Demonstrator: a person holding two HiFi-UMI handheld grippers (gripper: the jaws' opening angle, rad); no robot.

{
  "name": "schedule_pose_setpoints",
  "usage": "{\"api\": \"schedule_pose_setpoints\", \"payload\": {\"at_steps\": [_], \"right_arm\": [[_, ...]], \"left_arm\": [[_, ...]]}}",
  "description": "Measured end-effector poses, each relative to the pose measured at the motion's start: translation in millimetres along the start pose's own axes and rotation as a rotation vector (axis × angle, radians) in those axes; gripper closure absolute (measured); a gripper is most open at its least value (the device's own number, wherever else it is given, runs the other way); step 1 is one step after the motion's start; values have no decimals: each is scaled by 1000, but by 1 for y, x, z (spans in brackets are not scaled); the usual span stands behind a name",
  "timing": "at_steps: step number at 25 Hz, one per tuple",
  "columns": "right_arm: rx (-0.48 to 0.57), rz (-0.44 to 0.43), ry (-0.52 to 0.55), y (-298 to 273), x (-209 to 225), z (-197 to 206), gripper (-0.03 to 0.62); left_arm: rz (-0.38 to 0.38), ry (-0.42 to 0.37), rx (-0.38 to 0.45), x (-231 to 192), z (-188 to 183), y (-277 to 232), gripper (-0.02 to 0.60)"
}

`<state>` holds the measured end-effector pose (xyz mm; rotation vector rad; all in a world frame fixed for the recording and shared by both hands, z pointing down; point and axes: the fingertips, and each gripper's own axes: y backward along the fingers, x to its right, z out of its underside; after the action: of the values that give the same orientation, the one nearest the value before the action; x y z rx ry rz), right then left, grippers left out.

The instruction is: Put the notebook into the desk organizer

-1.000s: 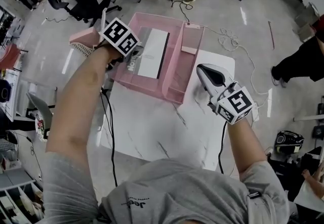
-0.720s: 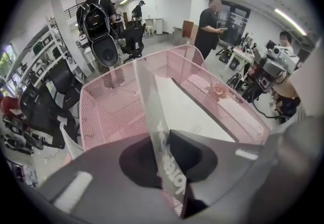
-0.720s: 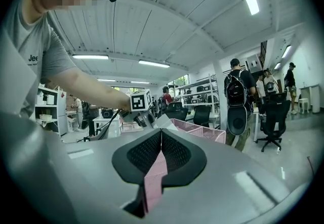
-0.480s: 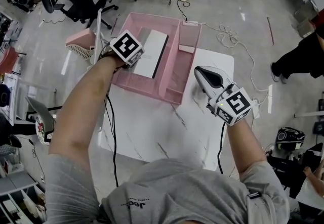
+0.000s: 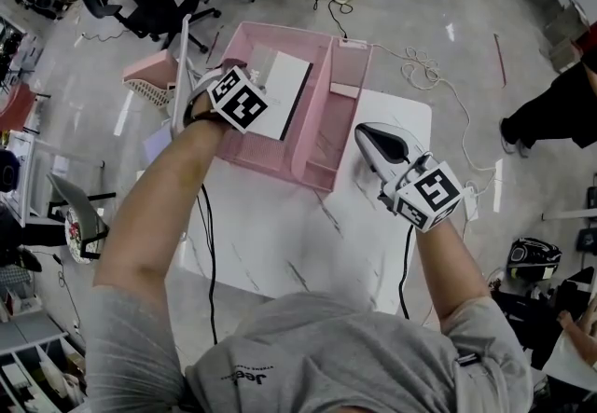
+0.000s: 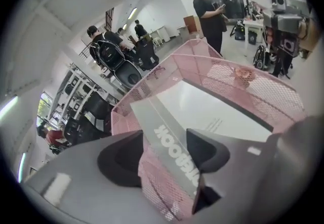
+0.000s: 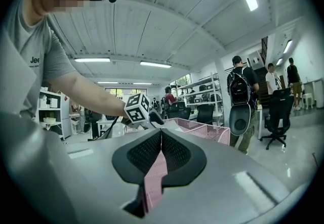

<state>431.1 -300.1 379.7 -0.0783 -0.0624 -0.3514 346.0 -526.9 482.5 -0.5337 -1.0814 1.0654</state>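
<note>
Grey short-sleeved T-shirt [image 5: 308, 355] (chest print); grey left claw [image 6: 164, 153], right claw [image 7: 161, 149]; black-white marker cubes [image 5: 238, 96].

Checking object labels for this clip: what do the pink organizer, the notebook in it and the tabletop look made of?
Pink desk organizer: seemingly painted metal mesh, matte; fine holes show through its walls. Grey-and-white notebook: paper or card, smooth cover with printed lettering. White tabletop: marble-look with dark veins; stone or laminate, unclear.
</note>
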Motion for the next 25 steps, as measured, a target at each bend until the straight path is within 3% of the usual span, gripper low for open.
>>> {"api": "schedule_pose_setpoints", "payload": {"at_steps": [3,8,14,20,25], "right_arm": [[6,-3,-1,1,0,-1,589],[20,-13,3,3,-2,-7,589],[33,-43,17,-1,-13,-15,591],[36,-92,44,-15,-44,-32,591],[44,-178,68,-39,-90,-46,591]], "left_arm": [[-58,-18,14,-3,1,3,232],[-80,73,112,-9,-12,28,229],[-88,254,363,-10,-26,92,230],[-83,405,552,0,4,167,285],[-146,499,646,17,58,242,353]]}}
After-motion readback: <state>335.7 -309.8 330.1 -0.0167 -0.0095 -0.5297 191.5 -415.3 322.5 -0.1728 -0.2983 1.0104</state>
